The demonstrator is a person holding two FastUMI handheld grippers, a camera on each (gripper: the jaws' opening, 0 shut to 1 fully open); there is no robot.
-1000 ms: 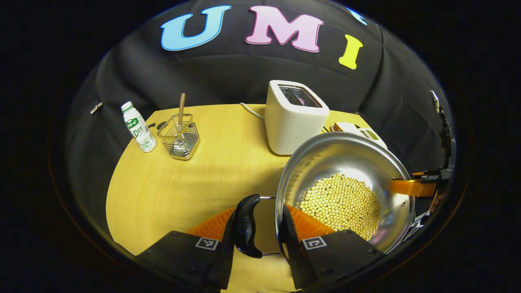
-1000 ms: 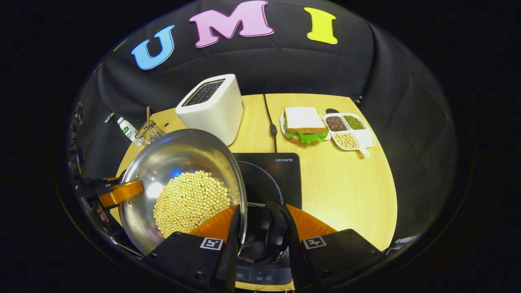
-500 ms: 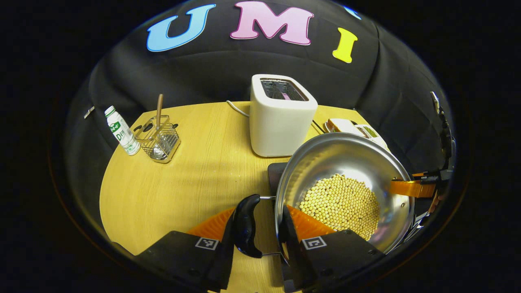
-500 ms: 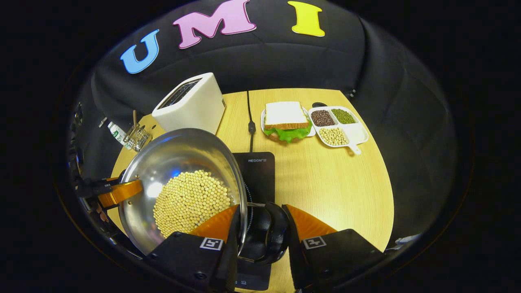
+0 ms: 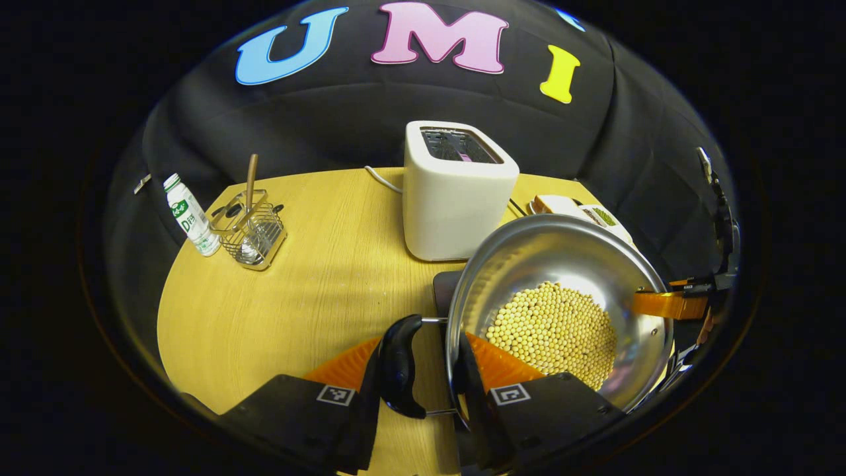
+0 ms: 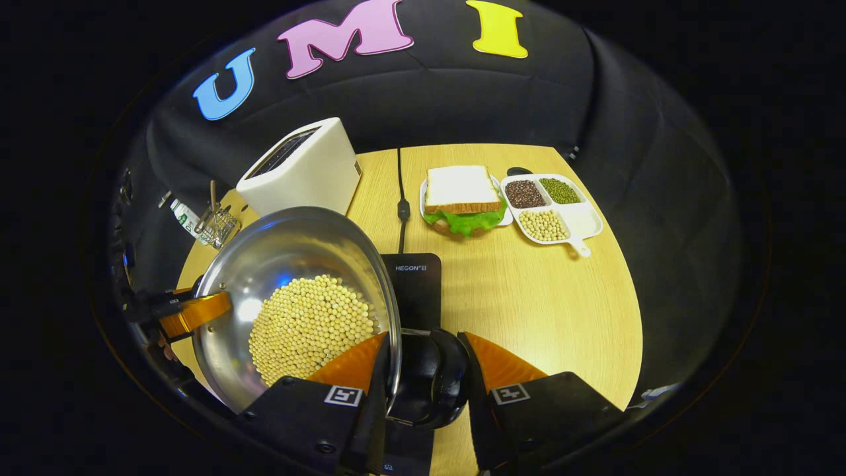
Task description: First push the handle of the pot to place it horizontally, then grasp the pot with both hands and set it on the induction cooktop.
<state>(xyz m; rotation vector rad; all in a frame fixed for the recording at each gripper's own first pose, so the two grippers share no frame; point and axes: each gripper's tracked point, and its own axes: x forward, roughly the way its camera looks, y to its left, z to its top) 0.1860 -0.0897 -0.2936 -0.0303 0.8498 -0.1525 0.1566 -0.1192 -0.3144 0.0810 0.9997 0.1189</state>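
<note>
Staged kitchen booth, black cloth wall [image 6: 462,99], wooden table [image 6: 548,297], toaster [image 5: 456,192], induction cooktop [image 6: 413,284], sandwich [image 6: 462,198]

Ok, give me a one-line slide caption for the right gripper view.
Right gripper clamps the handle of the bean-filled pot over the induction cooktop; toaster and sandwich behind.

white two-slot toaster [image 5: 459,195] upright at the back of the wooden table [image 5: 310,291]; its cord [image 6: 400,198] trails across the tabletop. wire utensil basket [image 5: 250,229] holding a wooden-handled utensil [image 5: 251,177], just beside a small white bottle [image 5: 188,216]. sandwich with lettuce [image 6: 464,198] on a plate, next to a divided white dish [image 6: 552,208] of dark, green and pale beans.
</note>
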